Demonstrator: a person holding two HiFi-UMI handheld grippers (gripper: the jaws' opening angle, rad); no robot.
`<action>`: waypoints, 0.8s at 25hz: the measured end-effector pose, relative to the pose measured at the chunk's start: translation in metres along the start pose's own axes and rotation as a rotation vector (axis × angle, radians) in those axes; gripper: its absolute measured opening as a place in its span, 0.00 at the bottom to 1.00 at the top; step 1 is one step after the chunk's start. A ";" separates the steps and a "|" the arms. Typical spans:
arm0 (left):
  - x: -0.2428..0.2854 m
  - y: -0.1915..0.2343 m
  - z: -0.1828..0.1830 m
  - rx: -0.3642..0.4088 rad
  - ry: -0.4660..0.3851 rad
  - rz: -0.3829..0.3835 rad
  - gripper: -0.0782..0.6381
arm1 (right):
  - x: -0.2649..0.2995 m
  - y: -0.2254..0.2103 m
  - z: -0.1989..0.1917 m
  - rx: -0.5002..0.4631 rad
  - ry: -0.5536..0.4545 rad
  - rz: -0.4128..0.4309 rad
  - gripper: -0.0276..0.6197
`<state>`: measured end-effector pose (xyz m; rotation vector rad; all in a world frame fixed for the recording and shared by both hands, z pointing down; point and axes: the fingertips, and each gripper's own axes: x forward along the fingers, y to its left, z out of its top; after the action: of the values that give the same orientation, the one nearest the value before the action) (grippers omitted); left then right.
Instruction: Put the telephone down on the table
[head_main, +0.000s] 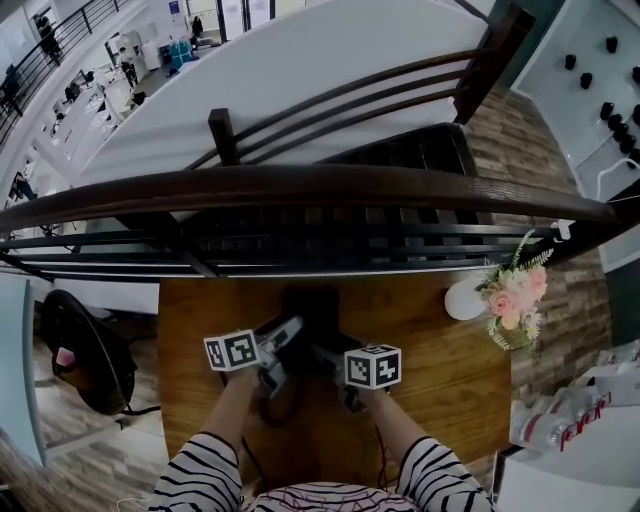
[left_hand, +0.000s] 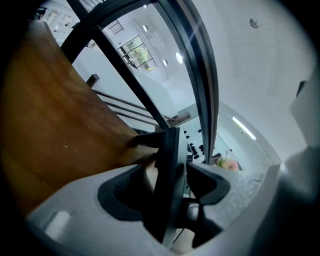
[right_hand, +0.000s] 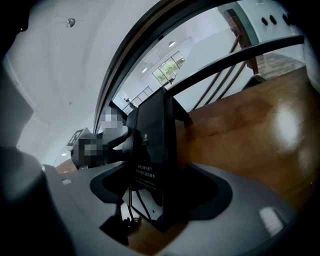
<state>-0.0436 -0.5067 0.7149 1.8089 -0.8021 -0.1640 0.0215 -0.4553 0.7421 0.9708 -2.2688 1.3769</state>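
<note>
Telephone (head_main: 316, 312) is found standing on edge near the middle of the table (head_main: 440, 380); its lower edge appears to be set on the table's wood. It is flanked by both grippers above the table's near half. Left gripper (left_hand: 169, 184): jaws are held apart, with the telephone's thin edge between them and a gap seen at either side. Right gripper (right_hand: 160, 192): jaws are likewise spread wide around the dark slab, and no clamping is seen. A white vase (head_main: 465, 298) of flowers is noted at the table's far right corner. A dark railing (head_main: 300, 185) is seen beyond the table's far edge.
</note>
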 end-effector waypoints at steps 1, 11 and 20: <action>-0.005 0.002 -0.001 0.002 -0.005 0.006 0.50 | -0.001 0.001 -0.001 -0.002 -0.002 -0.004 0.58; -0.041 -0.028 -0.004 0.167 -0.109 0.060 0.53 | -0.040 0.018 -0.004 -0.050 -0.104 0.011 0.56; -0.087 -0.073 -0.038 0.264 -0.190 0.100 0.43 | -0.092 0.046 -0.025 -0.159 -0.188 -0.005 0.35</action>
<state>-0.0596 -0.4123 0.6422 2.0153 -1.0891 -0.1731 0.0546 -0.3841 0.6711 1.0912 -2.4664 1.1245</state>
